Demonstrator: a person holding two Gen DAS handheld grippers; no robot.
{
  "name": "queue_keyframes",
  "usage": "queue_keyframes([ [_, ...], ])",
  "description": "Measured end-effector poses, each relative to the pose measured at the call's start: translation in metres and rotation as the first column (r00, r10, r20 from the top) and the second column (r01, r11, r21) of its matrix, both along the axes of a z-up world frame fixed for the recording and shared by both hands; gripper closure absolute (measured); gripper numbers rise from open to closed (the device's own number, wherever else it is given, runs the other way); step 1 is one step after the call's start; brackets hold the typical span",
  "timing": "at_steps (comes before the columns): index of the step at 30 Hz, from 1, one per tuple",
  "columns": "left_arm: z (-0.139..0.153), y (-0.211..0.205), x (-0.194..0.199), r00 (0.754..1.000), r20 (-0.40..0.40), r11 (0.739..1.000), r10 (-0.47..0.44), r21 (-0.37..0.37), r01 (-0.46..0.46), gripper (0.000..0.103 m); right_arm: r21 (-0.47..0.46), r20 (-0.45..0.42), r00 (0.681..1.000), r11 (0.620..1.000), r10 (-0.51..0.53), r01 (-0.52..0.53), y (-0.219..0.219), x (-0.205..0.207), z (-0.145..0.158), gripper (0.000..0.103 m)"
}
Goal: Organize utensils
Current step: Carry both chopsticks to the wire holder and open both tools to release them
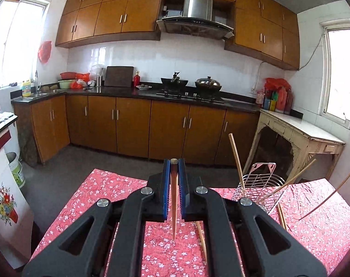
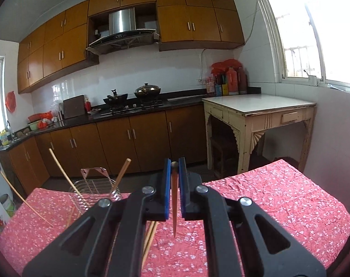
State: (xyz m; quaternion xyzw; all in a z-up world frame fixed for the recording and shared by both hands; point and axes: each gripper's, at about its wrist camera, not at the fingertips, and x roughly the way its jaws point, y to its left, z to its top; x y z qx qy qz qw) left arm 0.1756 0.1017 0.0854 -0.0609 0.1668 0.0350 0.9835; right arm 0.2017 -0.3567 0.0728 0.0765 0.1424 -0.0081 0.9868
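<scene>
My left gripper [image 1: 174, 165] is shut on a brown chopstick [image 1: 174, 198], held above the red floral tablecloth [image 1: 101, 198], its tip pointing back toward the camera. My right gripper [image 2: 174, 164] is shut on another brown chopstick [image 2: 174, 205], held the same way above the cloth [image 2: 279, 198]. A wire utensil basket [image 1: 260, 190] stands on the table to the right of the left gripper, and to the left of the right gripper [image 2: 94, 192]. Two chopsticks [image 1: 236, 159] lean in it. Loose chopsticks lie on the cloth [image 1: 202, 242], also in the right wrist view [image 2: 149, 240].
A thin bamboo stick [image 1: 329, 196] crosses the right of the left wrist view, and the left of the right wrist view [image 2: 25, 198]. Beyond the table edge are floor, brown kitchen cabinets [image 1: 128, 124], a stove with pots [image 1: 191, 85], and a cream side table [image 2: 260, 110].
</scene>
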Motion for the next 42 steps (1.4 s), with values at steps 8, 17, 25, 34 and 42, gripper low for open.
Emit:
queue_keyframes([
  [8, 0.025, -0.012, -0.002, 0.997, 0.042, 0.997, -0.065, -0.034, 0.066, 0.096, 0.076, 0.025, 0.988, 0.985, 0.152, -0.154, 0.015, -0.011, 0.04, 0.095],
  [17, 0.076, -0.045, 0.01, 0.982, 0.144, 0.985, -0.125, -0.097, 0.14, 0.096, 0.086, 0.133, 0.964, 0.966, 0.232, -0.244, 0.048, -0.008, 0.093, 0.095],
  [25, 0.107, -0.092, 0.038, 0.959, 0.26, 0.99, -0.11, -0.061, 0.13, 0.096, 0.039, 0.163, 0.961, 0.972, 0.223, -0.232, 0.083, 0.043, 0.102, 0.095],
  [34, 0.075, -0.114, 0.094, 0.971, 0.228, 0.993, -0.07, -0.076, 0.09, 0.096, 0.079, 0.065, 0.965, 0.963, 0.252, -0.257, 0.089, 0.098, 0.066, 0.095],
  [42, 0.046, -0.11, 0.121, 0.986, 0.155, 0.994, -0.053, -0.087, 0.068, 0.096, 0.137, -0.028, 0.958, 0.95, 0.286, -0.28, 0.09, 0.131, 0.034, 0.095],
])
